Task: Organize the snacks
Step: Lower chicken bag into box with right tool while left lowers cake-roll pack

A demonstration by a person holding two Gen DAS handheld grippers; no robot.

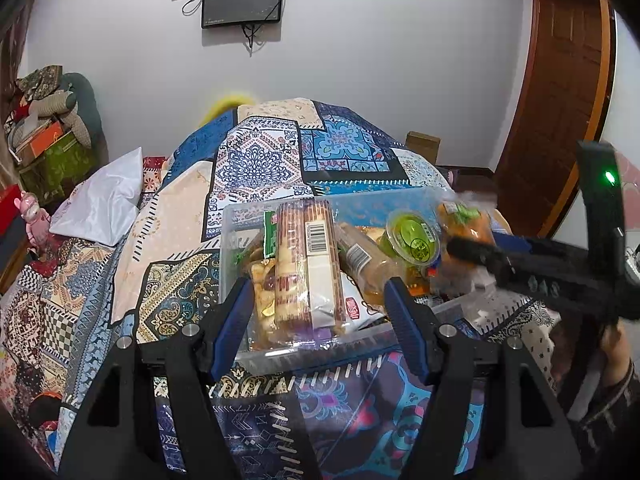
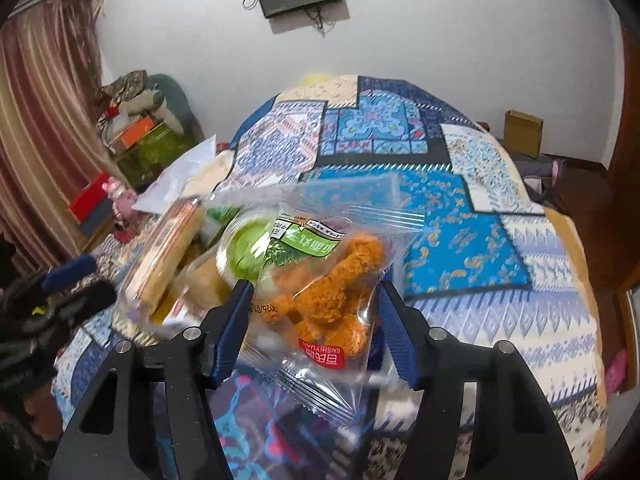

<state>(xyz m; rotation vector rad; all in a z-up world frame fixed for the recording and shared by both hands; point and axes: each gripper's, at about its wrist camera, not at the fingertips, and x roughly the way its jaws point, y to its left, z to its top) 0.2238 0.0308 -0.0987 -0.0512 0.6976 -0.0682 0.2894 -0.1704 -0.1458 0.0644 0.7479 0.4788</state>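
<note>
A clear plastic bin [image 1: 280, 354] sits on the patterned bedspread, piled with snacks: a long biscuit pack [image 1: 308, 268], a green jelly cup [image 1: 412, 238] and other packets. My left gripper [image 1: 316, 300] is open, its fingers either side of the biscuit pack at the bin's near wall. My right gripper [image 2: 314, 308] is open around a clear bag of orange fried snacks [image 2: 328, 292], which lies over the bin's right side; I cannot tell if the pads touch it. The bag also shows in the left wrist view [image 1: 464, 220]. The jelly cup [image 2: 244, 252] lies just behind it.
The bedspread [image 2: 460, 240] runs on to the far and right. A white pillow [image 1: 104, 200] lies left of the bin. Cluttered boxes [image 1: 48, 148] stand at the far left, a cardboard box [image 2: 522, 132] far right. A wooden door [image 1: 560, 100] is at right.
</note>
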